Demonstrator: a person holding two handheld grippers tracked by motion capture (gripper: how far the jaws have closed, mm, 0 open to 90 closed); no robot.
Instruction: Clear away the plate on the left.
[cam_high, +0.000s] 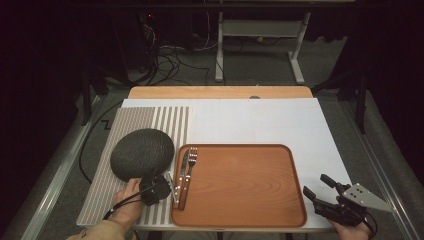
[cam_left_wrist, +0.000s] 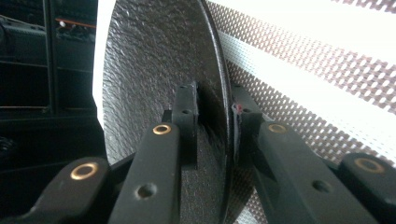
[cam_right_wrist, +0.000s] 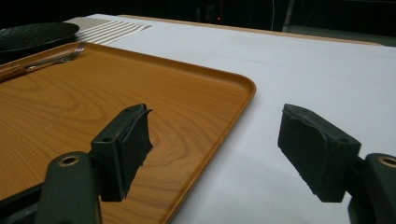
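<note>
A dark, rough-textured round plate (cam_high: 142, 151) lies on a striped placemat (cam_high: 165, 120) at the left of the table. My left gripper (cam_high: 148, 182) is shut on the plate's near rim. In the left gripper view the two jaws pinch the plate (cam_left_wrist: 154, 70) edge between them, with the gripper (cam_left_wrist: 215, 112) over the woven placemat (cam_left_wrist: 327, 93). My right gripper (cam_high: 315, 184) hovers open with nothing between its jaws at the tray's near right corner. In its own view, the right gripper (cam_right_wrist: 215, 140) straddles the tray's edge.
A wooden tray (cam_high: 240, 185) fills the near middle of the white table cover (cam_high: 280, 120). A fork (cam_high: 192, 162) and a wooden-handled knife (cam_high: 183, 175) lie along the tray's left side. The fork (cam_right_wrist: 60, 56) and plate (cam_right_wrist: 32, 32) show far left in the right gripper view.
</note>
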